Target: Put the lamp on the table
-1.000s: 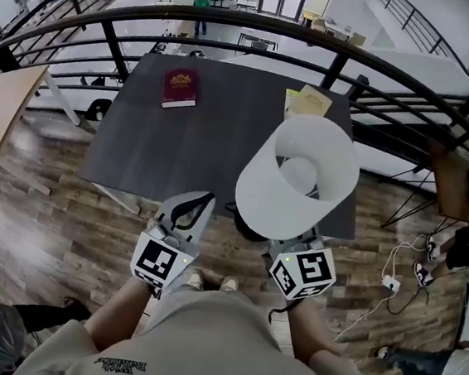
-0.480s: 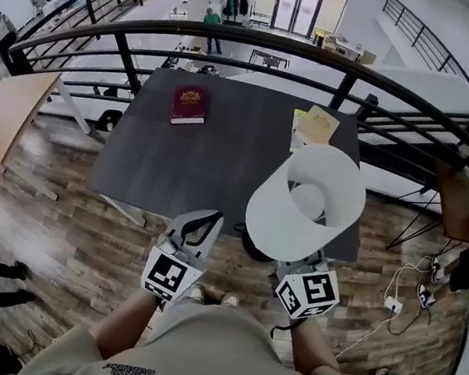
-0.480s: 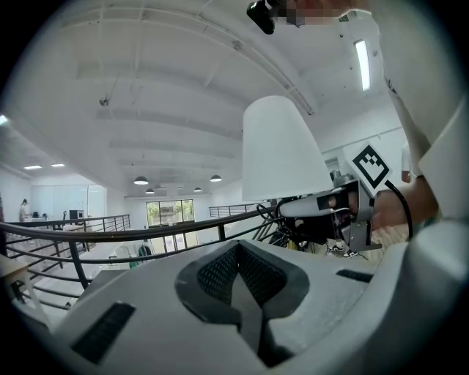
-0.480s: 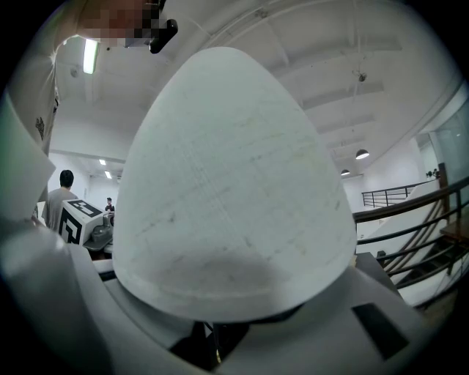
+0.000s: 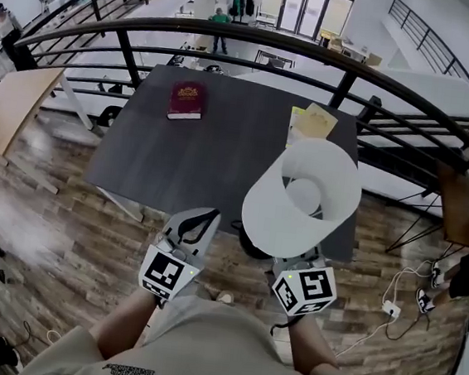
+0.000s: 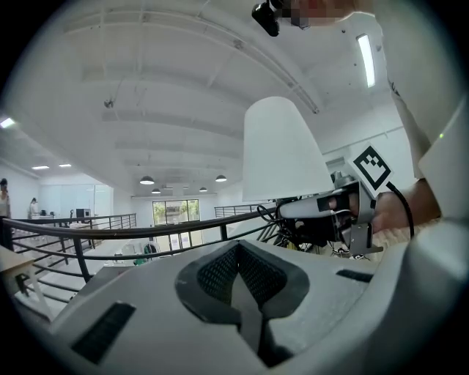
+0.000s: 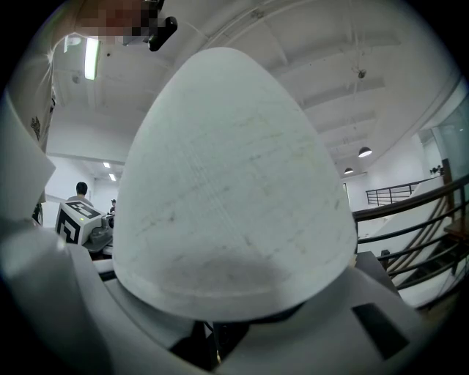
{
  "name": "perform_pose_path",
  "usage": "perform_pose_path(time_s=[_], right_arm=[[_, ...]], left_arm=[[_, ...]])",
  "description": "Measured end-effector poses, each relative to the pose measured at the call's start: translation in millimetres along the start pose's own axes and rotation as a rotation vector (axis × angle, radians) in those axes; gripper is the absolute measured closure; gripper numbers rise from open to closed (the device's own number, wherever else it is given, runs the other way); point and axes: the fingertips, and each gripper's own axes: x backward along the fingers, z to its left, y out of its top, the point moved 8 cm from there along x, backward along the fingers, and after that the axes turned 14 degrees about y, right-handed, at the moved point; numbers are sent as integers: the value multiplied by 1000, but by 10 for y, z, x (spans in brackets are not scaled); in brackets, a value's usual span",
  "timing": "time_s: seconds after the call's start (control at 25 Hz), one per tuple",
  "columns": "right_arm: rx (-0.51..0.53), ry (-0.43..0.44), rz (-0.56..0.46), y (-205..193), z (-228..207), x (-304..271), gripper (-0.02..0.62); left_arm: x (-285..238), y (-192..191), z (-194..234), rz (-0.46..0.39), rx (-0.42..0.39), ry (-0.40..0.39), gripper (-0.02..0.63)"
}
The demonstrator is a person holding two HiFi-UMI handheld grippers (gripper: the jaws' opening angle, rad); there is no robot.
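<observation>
Lamp first: it stands upright in the right hand-held gripper, just ahead of the person's waist at about 5 o'clock in the head view. Its white shade opens toward the camera and hides the jaws from above. In the right gripper view that shade fills nearly everything, and beneath its lower rim the jaws are clenched on the lamp's dark stem. A dark base peeks out under the shade at its 8 o'clock, right at the near edge of the table; whether it touches the top I cannot tell. At 9 o'clock from the base, apart from it, the left hand-held gripper points at the same table edge. Its own view shows the jaws pressed together on nothing, with the lamp off at 1 o'clock. A wood-plank floor lies below, with a white cable on it at 3 o'clock. Farther out, a dark red book lies flat near the table's 11 o'clock corner, and some yellowish papers lie at its 1 o'clock edge, well apart from the book. A black railing curves behind the table at 12 o'clock, and a lower level with people shows beyond it.
</observation>
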Motion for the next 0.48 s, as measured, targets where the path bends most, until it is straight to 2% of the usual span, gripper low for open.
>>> perform_pose_path(time_s=[0.2, 0.48], right_arm=[[10, 15, -3, 5, -95, 74, 493], [15, 11, -29, 65, -155, 75, 492]], left_arm=[[-25, 65, -115, -1, 9, 41, 601], [-70, 111, -168, -13, -4, 33, 601]])
